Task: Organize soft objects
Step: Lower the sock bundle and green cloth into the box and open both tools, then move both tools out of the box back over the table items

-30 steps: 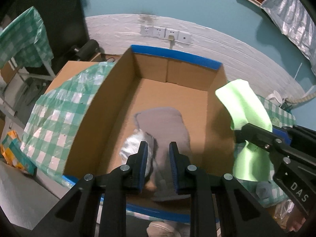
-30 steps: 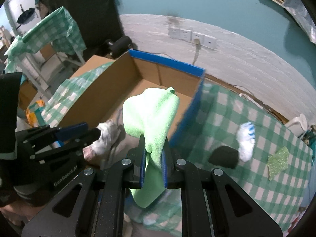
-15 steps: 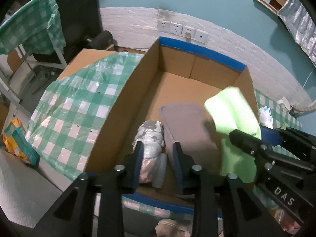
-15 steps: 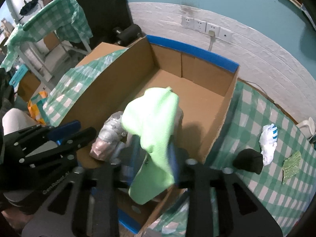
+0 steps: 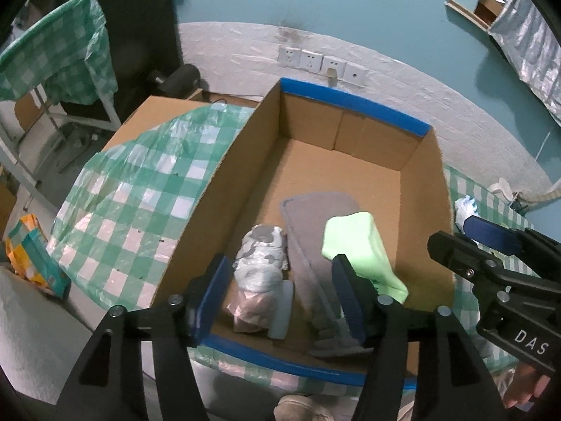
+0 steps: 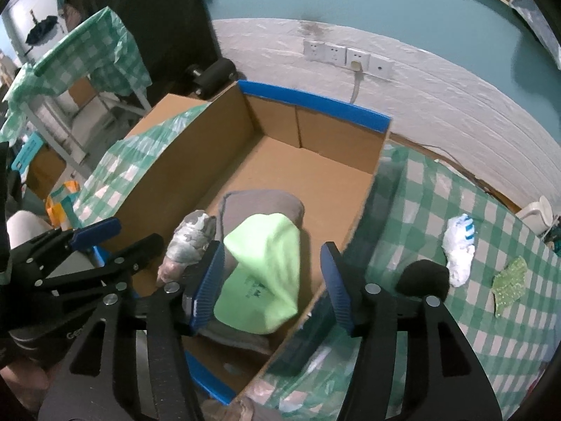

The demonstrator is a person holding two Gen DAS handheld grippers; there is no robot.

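An open cardboard box (image 5: 434, 189) with blue-taped rims holds a flat grey cloth (image 5: 315, 217), a grey-and-white rolled bundle (image 5: 259, 259) and a light green cloth (image 5: 357, 245). The green cloth (image 6: 266, 273) lies loose on the grey cloth (image 6: 259, 203), blurred, below my right gripper (image 6: 271, 280). That gripper's jaws are opening and its pads do not press the cloth. My left gripper (image 5: 280, 294) hovers over the box's near end with its jaws opening too. The bundle and the grey cloth lie below its fingers, untouched.
Right of the box, on the green checked tablecloth (image 6: 420, 203), lie a white sock with blue stripes (image 6: 457, 252), a black soft object (image 6: 424, 277) and a small green patch (image 6: 508, 286). A white brick wall with sockets (image 6: 347, 56) stands behind the box.
The right gripper, shut on the green cloth a second ago, has opened and the cloth has dropped into the box. The left gripper has opened wide and shifted slightly over the box.
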